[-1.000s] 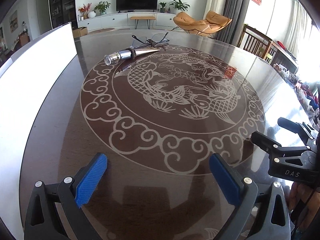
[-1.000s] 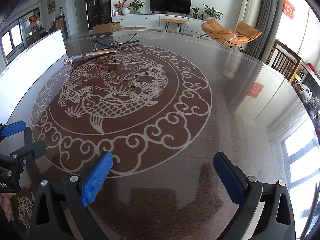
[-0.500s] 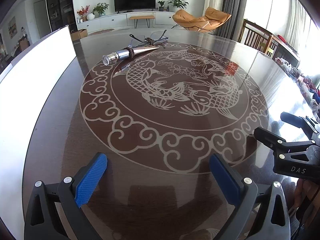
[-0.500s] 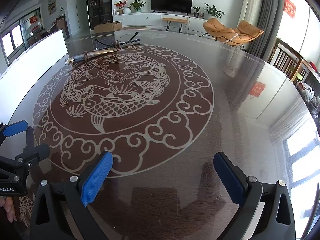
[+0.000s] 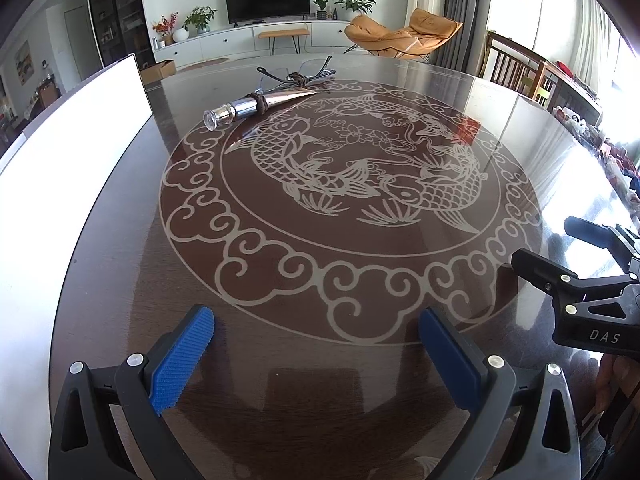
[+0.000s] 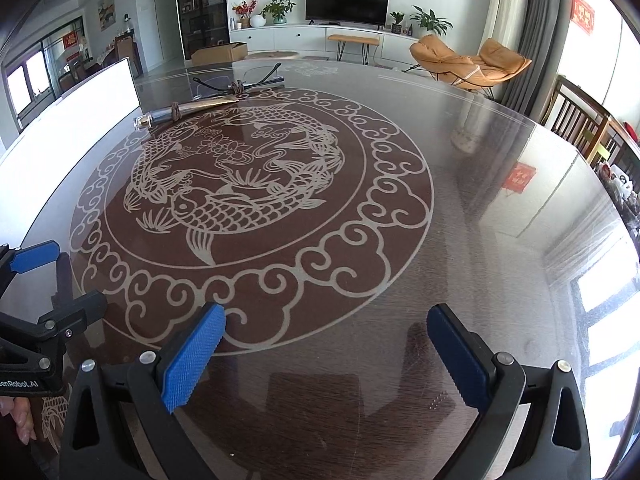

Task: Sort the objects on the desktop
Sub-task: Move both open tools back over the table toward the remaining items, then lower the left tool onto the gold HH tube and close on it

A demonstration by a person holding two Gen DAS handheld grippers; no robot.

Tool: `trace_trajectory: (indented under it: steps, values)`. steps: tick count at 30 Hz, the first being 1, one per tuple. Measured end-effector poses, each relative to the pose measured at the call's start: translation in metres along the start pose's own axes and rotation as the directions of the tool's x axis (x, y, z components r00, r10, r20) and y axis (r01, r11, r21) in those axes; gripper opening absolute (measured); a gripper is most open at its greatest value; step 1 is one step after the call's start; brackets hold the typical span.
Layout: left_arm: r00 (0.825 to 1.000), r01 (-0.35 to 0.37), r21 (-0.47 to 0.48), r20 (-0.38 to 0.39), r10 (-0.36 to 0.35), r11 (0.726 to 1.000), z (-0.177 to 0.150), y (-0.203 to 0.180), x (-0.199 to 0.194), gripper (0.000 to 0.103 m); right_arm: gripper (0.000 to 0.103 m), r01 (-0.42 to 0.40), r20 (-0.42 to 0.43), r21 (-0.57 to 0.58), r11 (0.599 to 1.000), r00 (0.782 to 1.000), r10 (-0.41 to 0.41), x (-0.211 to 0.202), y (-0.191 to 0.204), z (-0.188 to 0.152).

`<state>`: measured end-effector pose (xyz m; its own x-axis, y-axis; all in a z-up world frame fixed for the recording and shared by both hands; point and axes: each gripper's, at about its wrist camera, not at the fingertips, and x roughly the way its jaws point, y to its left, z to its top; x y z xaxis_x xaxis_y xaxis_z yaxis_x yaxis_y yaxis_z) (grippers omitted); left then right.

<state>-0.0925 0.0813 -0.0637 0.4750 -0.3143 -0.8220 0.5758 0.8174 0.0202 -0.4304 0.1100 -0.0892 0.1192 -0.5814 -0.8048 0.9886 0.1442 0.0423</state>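
A silver horn-shaped flask (image 5: 256, 105) with a brown cord lies at the far side of the round glass table (image 5: 120, 240); the right wrist view shows the flask (image 6: 184, 111) at far left. Rimless glasses (image 5: 298, 73) lie just behind it, and the glasses (image 6: 240, 82) appear again from the right. My left gripper (image 5: 316, 344) hovers open and empty over the near edge, far from both. My right gripper (image 6: 326, 340) is likewise open and empty. Each gripper shows at the other view's edge: the right gripper (image 5: 576, 256) and the left gripper (image 6: 52, 280).
A white board (image 5: 68, 152) runs along the table's left edge. The tabletop carries a fish and cloud pattern (image 5: 352, 184). Wooden chairs (image 5: 516, 68) stand at the far right, and an orange lounge chair (image 5: 400, 36) sits beyond the table.
Both grippers have drifted slightly forward over the table, so the flask and glasses look a little nearer. Nothing was grasped or moved.
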Motion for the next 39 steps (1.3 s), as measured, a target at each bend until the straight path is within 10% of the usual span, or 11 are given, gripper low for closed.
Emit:
trace_trajectory:
  steps: [14, 28, 39]
  values:
    - [0.997, 0.053, 0.081, -0.057, -0.048, 0.995, 0.012, 0.008, 0.007, 0.103, 0.101, -0.027, 0.0, 0.011, 1.0, 1.0, 0.027, 0.002, 0.001, 0.001]
    - [0.997, -0.064, 0.199, -0.035, 0.073, 0.978, 0.153, 0.066, 0.043, 0.103, 0.101, -0.014, -0.002, -0.001, 1.0, 1.0, 0.014, 0.003, 0.005, 0.002]
    - [0.991, -0.015, 0.171, -0.131, 0.038, 0.985, 0.189, 0.066, 0.104, 0.103, 0.101, -0.024, -0.003, -0.003, 1.0, 1.0, 0.024, 0.003, 0.006, 0.002]
